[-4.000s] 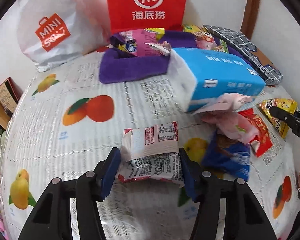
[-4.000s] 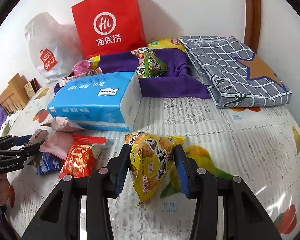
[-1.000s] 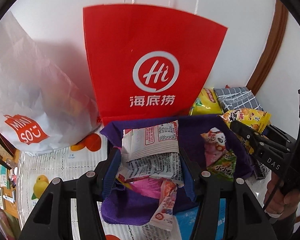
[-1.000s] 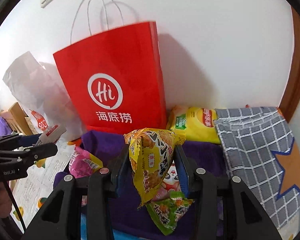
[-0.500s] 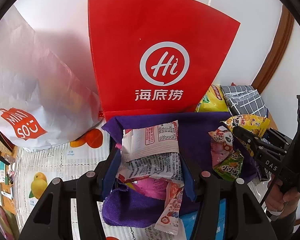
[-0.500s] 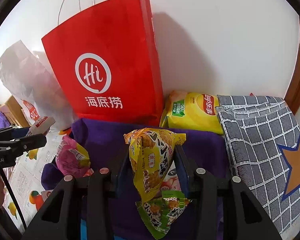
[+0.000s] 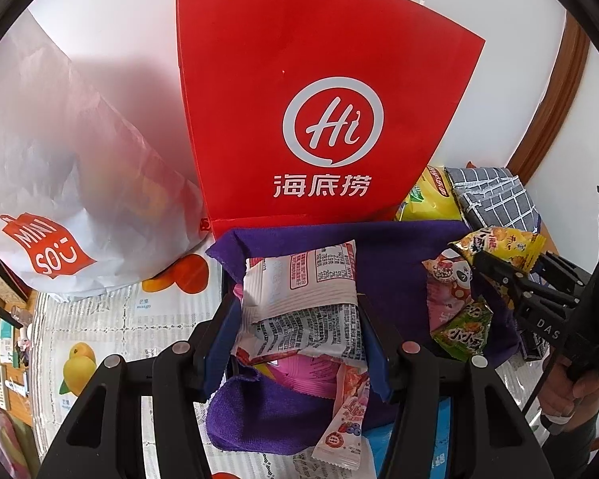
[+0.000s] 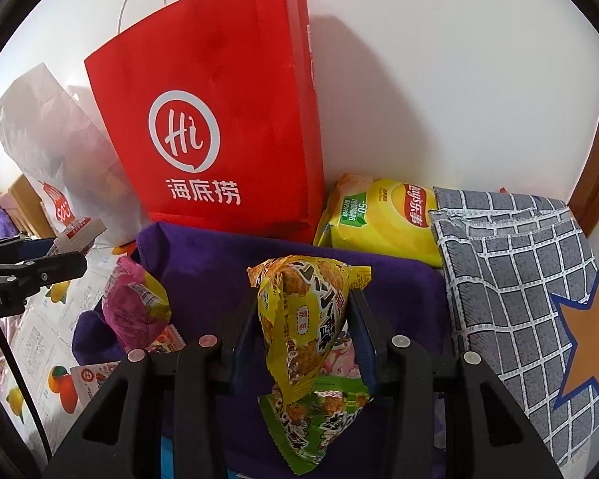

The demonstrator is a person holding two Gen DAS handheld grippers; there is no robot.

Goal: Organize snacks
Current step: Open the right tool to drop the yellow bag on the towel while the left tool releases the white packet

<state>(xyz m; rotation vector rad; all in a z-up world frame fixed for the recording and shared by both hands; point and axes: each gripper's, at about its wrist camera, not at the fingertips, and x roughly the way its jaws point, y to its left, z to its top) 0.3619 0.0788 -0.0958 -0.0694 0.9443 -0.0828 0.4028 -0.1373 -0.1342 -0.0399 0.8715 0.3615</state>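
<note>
My left gripper (image 7: 299,319) is shut on a white and red snack packet (image 7: 299,287) and holds it above the purple cloth bin (image 7: 395,263). My right gripper (image 8: 303,327) is shut on a yellow snack bag (image 8: 303,315) above the same purple bin (image 8: 211,271). In the left wrist view the right gripper (image 7: 499,275) shows at the right edge with its yellow bag (image 7: 503,243). In the bin lie a pink packet (image 8: 135,311), a green bag (image 8: 319,423) and a pink strip packet (image 7: 347,411).
A red paper bag (image 7: 323,119) stands behind the bin against the wall. A white plastic bag (image 7: 60,175) lies to the left. A yellow chips bag (image 8: 383,219) and a grey checked cloth (image 8: 519,279) lie to the right. The fruit-print tablecloth (image 7: 100,339) shows at left.
Both grippers have moved from the table to above the purple bin, each still holding its packet. Over the last second both have come closer to the bin and lower.
</note>
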